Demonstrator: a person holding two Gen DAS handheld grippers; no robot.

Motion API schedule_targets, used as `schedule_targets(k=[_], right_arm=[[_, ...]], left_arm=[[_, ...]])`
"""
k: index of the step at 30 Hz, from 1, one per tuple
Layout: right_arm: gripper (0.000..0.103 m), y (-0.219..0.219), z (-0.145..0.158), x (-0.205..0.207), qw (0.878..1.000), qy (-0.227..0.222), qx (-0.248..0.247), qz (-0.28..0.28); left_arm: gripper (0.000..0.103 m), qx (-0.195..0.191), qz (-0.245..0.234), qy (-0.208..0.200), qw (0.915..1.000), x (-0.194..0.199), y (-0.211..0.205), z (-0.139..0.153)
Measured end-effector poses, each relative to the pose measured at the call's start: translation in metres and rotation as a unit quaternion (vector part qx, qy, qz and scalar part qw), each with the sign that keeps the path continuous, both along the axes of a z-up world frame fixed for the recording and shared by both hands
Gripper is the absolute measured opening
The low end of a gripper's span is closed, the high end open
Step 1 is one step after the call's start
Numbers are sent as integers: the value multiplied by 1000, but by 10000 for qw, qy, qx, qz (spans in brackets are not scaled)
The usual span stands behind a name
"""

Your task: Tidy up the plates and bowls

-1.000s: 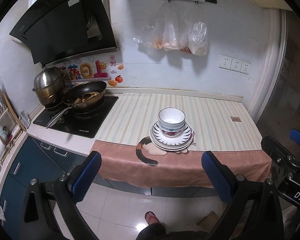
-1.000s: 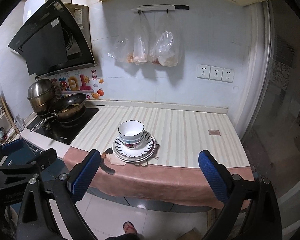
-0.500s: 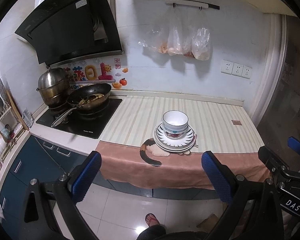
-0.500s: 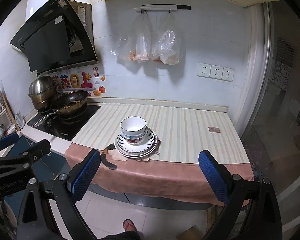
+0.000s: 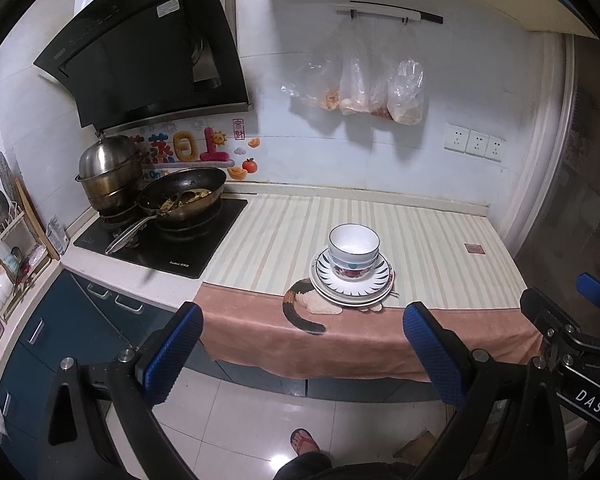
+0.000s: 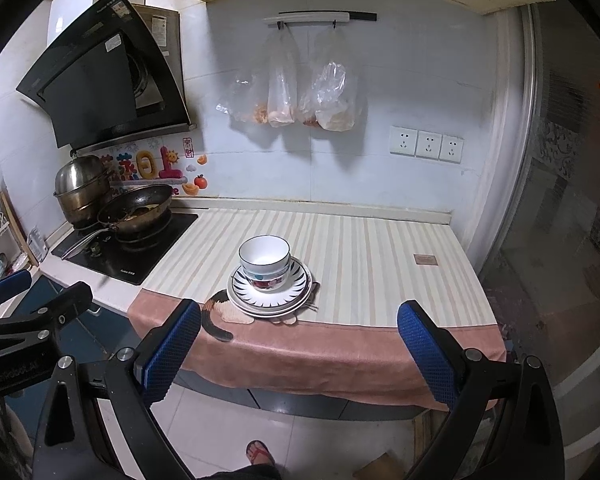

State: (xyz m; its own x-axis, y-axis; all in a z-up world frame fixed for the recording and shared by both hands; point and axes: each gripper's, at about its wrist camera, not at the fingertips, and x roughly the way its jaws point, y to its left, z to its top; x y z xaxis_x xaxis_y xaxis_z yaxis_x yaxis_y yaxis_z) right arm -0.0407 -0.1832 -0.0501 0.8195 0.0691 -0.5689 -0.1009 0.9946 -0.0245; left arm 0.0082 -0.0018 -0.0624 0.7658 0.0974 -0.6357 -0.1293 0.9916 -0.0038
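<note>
White bowls are nested on a stack of plates with a dark rayed rim, near the front of the striped counter. The same bowls and plates show in the right wrist view. My left gripper is open and empty, held back from the counter over the floor. My right gripper is open and empty too, also back from the counter edge. The right gripper shows at the right edge of the left wrist view.
A pink cloth with a cat picture hangs over the counter front under the plates. A frying pan and steel pot sit on the hob at left. Plastic bags hang on the wall. A dish rack stands far left.
Both grippers have drawn back and tilted up a little, so the counter and stack look smaller and farther. The bowls and plates have not moved.
</note>
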Motion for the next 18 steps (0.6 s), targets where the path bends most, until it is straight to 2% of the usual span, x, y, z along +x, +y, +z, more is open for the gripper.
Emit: schedule_targets(k=[18], right_arm=[[101, 6, -1, 1, 10000, -13, 12, 17]], left_arm=[[103, -10, 35, -28, 10000, -1, 1, 2]])
